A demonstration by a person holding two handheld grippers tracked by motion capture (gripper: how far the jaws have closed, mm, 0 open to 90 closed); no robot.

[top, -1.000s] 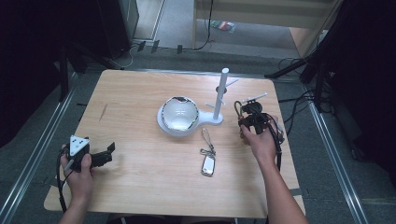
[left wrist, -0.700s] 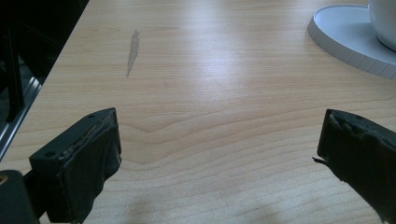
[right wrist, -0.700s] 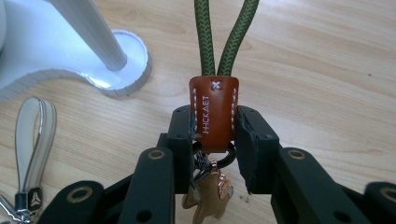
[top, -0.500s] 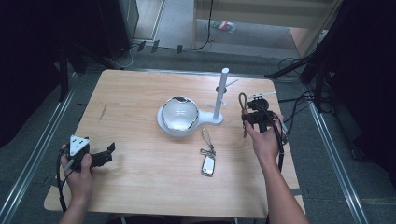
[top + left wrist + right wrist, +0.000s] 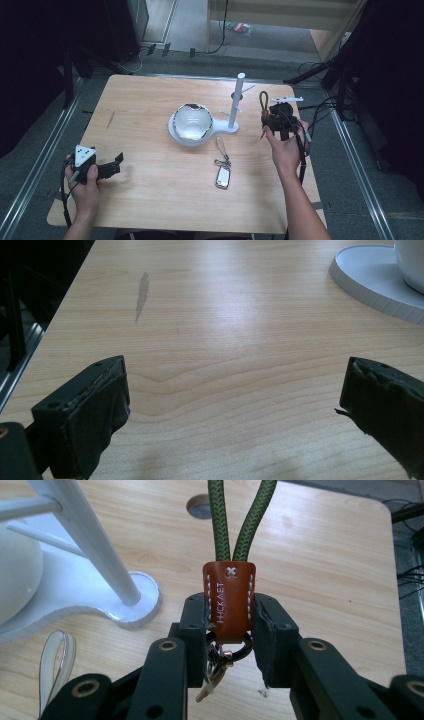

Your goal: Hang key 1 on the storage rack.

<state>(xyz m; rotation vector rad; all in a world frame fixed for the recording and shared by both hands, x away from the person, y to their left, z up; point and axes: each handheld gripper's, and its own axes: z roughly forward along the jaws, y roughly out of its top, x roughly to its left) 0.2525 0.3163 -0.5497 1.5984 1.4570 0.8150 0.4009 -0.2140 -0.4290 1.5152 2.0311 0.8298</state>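
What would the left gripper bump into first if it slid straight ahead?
Probably nothing soon: the left gripper faces bare table. The white stand base lies off to one side, though depth is hard to judge.

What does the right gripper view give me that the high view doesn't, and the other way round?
Right gripper view alone: stitched lettering on the brown tab, a black ring under it, pads pressing the tab's sides. High view alone: the left tool open over bare table, the key fob, the whole bowl. Both: the green loop, the white stand, the right tool.
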